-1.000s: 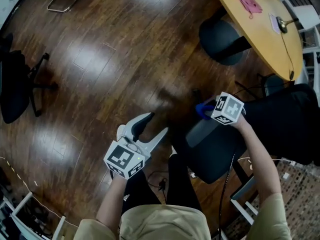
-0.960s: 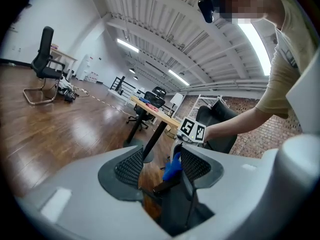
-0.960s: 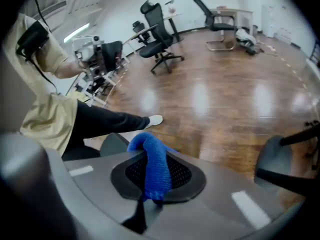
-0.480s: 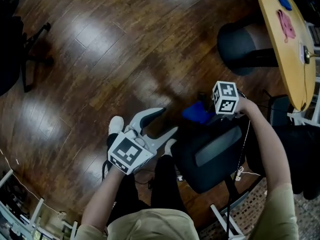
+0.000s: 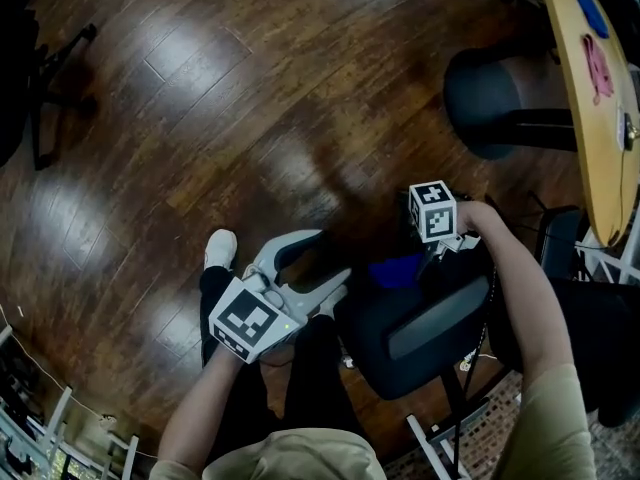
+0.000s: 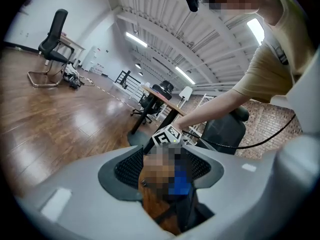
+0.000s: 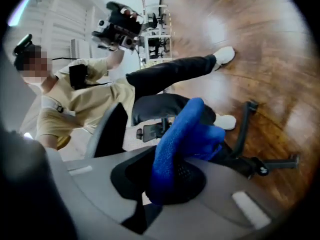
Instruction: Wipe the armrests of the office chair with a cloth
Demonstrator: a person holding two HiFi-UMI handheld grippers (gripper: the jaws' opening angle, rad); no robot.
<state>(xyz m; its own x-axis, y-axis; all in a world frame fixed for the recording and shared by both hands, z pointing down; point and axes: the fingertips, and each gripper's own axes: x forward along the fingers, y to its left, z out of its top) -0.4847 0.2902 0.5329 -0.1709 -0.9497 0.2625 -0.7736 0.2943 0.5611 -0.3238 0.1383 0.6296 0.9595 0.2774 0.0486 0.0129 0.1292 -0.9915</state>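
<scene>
The right gripper [image 5: 422, 260], clamped on the crumpled blue cloth [image 5: 393, 270], has drawn it nearer along the black office chair's [image 5: 400, 343] edge, so a wiping stroke seems under way; the left gripper [image 5: 326, 258] hangs agape and empty nearby

Dark glossy wood floor [image 5: 230, 98]. Standing on it: office chair [image 5: 425, 333], second dark chair [image 5: 490, 93] beside wooden table [image 5: 598, 158], chair legs [image 5: 55, 58] top left, person's white shoe [image 5: 219, 247]. On table: pink cloth [image 5: 598, 68], blue item [image 5: 590, 13], possibly another cloth.
</scene>
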